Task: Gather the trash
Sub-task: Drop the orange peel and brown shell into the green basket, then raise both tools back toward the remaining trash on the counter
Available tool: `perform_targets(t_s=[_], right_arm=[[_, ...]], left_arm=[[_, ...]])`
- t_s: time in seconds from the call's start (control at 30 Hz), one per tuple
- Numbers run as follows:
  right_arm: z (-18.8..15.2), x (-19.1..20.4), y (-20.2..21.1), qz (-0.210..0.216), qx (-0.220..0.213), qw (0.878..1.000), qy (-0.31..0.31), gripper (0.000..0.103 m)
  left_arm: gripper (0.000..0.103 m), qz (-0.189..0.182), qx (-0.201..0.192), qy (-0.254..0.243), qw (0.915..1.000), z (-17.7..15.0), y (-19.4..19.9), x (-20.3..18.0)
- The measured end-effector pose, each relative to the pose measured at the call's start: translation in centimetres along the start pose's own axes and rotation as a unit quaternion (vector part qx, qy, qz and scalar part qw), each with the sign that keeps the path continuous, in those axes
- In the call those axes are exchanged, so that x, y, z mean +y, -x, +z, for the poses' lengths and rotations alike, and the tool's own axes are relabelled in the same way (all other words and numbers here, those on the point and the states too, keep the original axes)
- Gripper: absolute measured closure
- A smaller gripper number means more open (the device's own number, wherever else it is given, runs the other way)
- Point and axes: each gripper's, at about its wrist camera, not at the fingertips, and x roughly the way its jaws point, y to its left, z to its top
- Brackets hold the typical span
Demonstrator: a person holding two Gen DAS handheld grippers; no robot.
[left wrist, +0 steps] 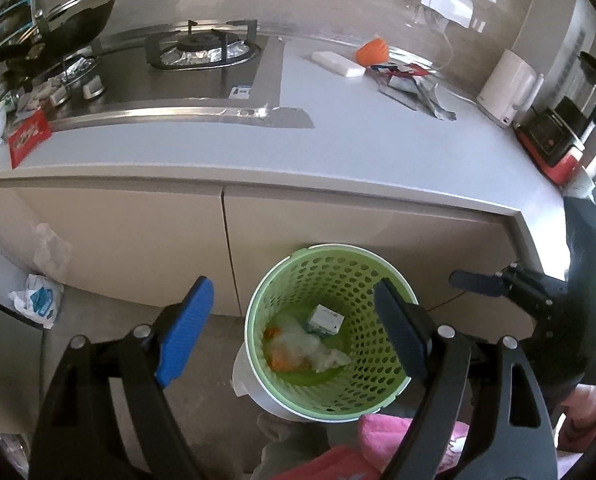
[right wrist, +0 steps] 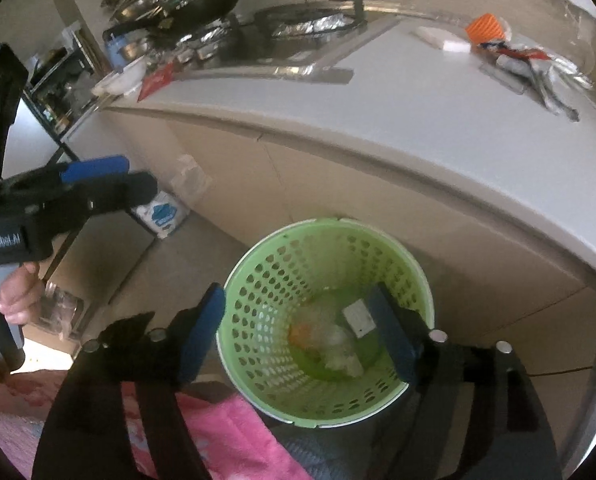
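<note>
Where visible, kettle, left view only.

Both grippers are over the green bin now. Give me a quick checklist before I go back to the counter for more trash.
1. Left gripper empty: ok, jaws wide open, nothing between them.
2. Right gripper empty: ok, open, nothing held.
3. Dropped trash inside the green bin: ok, a small box and crumpled white paper lie at the bottom.
4. Bin upright on the floor: ok, opening faces up.
5. Trash left on the counter: not ok, wrappers remain near the orange piece, and a red packet lies by the stove.
6. Trash on the floor: not ok, a white and blue bag lies by the cabinet.
</note>
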Motion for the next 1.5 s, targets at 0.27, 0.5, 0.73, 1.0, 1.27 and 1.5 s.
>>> perform_targets(t_s=[0.27,0.5,0.73,1.0,1.27,1.5], right_arm=[[1.6,-1.8,3.1,-0.032,-0.030,0.999,-0.012,0.015],[2.8,-4.9,6.0,-0.061,-0.061,0.996,-0.034,0.004],[4.1,-9.2,7.7,-0.081,-0.077,0.992,-0.055,0.003],[6.6,-15.9,8.0,-0.105,-0.086,0.988,-0.074,0.002],[10.8,-22.8,6.5,-0.114,-0.093,0.986,-0.079,0.002],[15.6,-28.5,3.1,-0.107,-0.097,0.987,-0.076,0.003]], left_arm=[[0.018,-0.008,-0.017,-0.019,0.9996,1.8,0.7,-2.1],[0.009,-0.007,-0.041,-0.034,0.9985,4.6,1.2,-4.3],[0.008,-0.002,-0.043,-0.032,0.9985,7.4,-0.2,-5.6],[0.008,0.016,-0.048,-0.028,0.9984,12.0,-2.6,-7.3],[0.008,0.036,-0.056,-0.016,0.9976,16.8,-5.5,-9.9],[0.008,0.053,-0.058,0.003,0.9969,21.8,-9.2,-12.0]])
